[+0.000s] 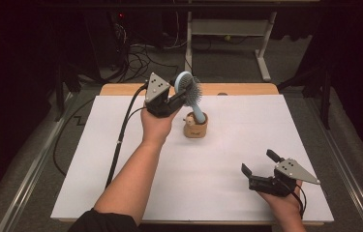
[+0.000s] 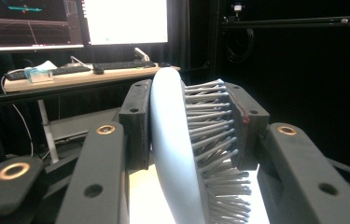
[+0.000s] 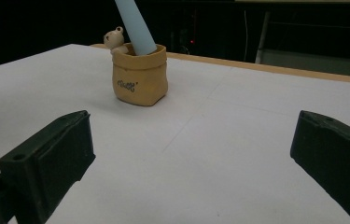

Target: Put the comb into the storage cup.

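Blue hairbrush, one, grasped by left gripper; right gripper released.

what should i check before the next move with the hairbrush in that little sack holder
1. Grip: left gripper clamps the hairbrush head, one pad on its smooth back, one on the bristles: ok.
2. Handle in holder: the brush handle sits inside the yellow holder: ok.
3. Holder upright on the white table sheet: ok.
4. Handle bottomed out in the holder: cannot tell.
5. Right gripper open, low near the table's front edge, apart from the holder: ok.
6. Small bear figure at the holder's rim sits close to the handle; whether they touch: cannot tell.
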